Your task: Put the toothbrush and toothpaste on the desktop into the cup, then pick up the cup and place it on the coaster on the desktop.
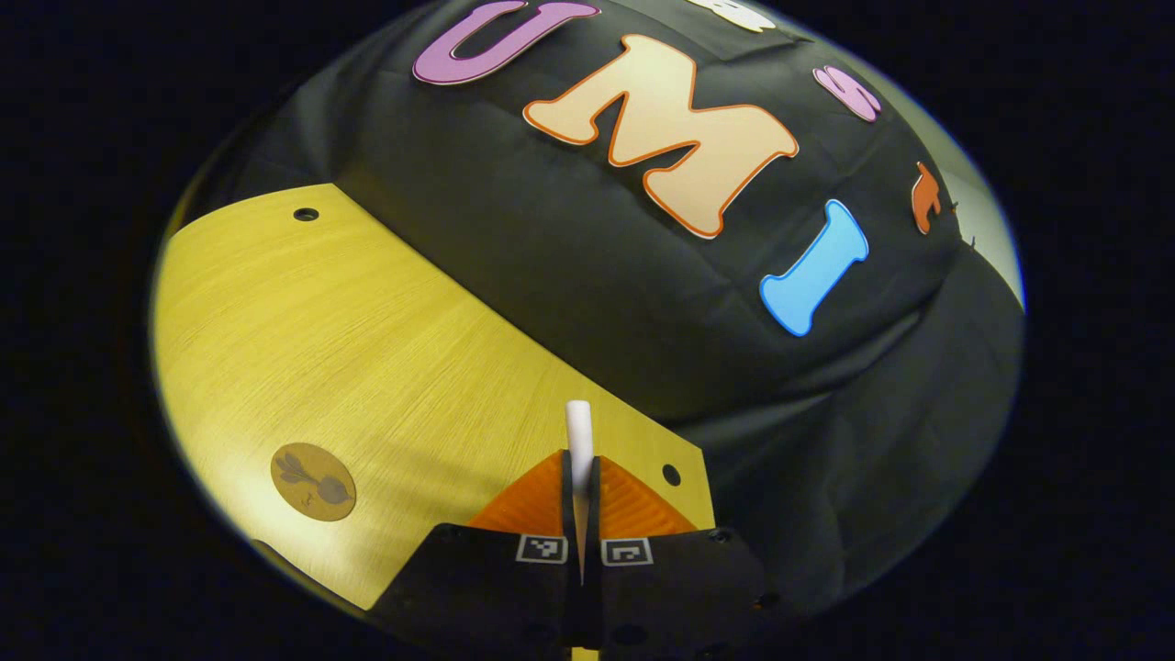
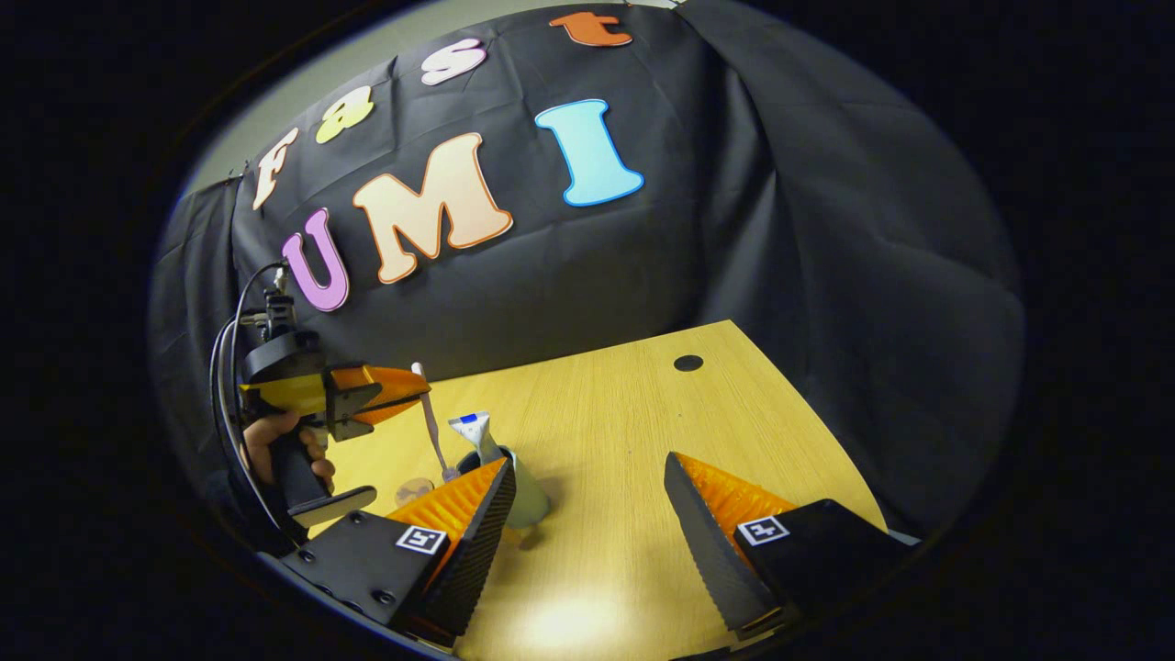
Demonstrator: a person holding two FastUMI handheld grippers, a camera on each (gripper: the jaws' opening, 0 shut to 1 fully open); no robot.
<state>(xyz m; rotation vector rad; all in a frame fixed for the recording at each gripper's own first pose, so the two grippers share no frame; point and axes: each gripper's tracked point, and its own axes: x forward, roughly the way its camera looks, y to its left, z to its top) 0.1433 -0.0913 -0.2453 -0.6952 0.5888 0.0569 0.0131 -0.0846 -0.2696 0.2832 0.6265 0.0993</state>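
Two grippers: left gripper (image 2: 404, 390) clamps the upright toothbrush (image 2: 430, 422) directly above the cup (image 2: 523, 491); right gripper (image 2: 587, 532) gapes wide nearby.

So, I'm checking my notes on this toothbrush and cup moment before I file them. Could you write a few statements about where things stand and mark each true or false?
1. The left gripper is shut on the toothbrush. True.
2. The right gripper is shut on the toothpaste. False: its fingers stand wide apart with nothing between them.
3. The toothpaste already stands in the cup. True.
4. The cup sits on the coaster. False: in the left gripper view the coaster lies bare on the desktop.
5. The toothbrush lies flat on the desktop. False: the left gripper holds it above the cup, in the right gripper view.
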